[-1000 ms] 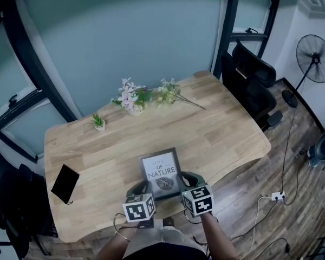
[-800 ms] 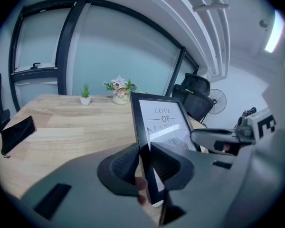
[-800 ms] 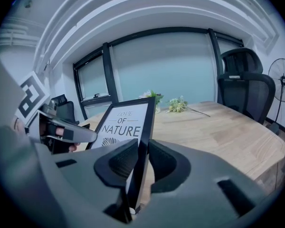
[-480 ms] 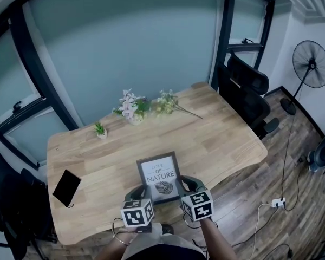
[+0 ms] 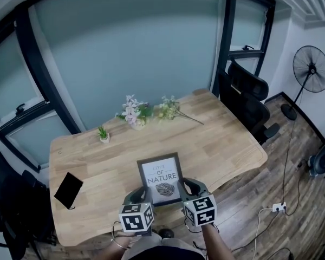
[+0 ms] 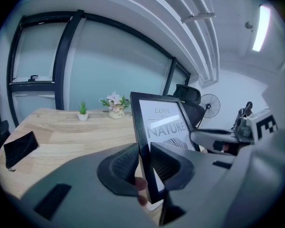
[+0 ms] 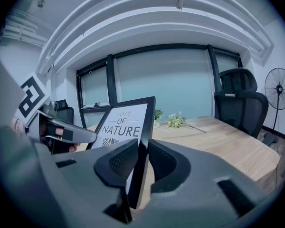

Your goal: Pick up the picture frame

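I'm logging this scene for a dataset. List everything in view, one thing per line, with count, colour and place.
picture frame: one, black with a white print, tilted up at the table's near edge
table: one, light wood, centre
bouquet: one, pink and white, far table edge
flower sprig: one, green and pale, lying right of the bouquet
potted plant: one, green in a white pot, far left of the table
pouch: one, black, flat on the table's left end
office chairs: two it seems, black, at the table's right end
standing fan: one, black, far right
power strip: one, white, on the floor at right
left gripper: one, grey, shut on the frame's left edge
right gripper: one, grey, shut on its right edge
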Available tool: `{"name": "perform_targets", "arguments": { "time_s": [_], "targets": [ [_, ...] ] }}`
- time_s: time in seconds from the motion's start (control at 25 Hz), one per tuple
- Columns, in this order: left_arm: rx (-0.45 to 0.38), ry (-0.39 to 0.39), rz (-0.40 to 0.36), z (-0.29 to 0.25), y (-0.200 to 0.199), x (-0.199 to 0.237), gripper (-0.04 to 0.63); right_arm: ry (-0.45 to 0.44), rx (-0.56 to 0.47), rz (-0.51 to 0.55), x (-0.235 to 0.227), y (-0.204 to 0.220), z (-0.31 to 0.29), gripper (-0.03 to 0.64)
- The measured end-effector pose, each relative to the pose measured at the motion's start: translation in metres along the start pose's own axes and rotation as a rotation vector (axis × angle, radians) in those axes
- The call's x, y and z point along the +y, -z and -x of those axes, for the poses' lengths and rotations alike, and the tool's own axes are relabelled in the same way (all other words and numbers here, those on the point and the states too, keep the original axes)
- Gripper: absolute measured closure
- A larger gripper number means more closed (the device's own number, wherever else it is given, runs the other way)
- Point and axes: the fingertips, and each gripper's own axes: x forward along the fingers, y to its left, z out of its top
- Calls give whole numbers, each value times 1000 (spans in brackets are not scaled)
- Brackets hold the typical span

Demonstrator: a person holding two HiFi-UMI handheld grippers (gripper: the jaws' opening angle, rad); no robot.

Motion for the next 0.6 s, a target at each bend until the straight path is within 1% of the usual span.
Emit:
{"name": "perform_targets", "arguments": {
  "time_s": [0.2,0.6],
  "targets": [
    [-29,11,-15,7,-14,1,525,11,-29,10,4,-15,2,546],
    [-54,57,-33,24,-34,8,525,56,-69,18,19,-37,12,545]
  ]
}}
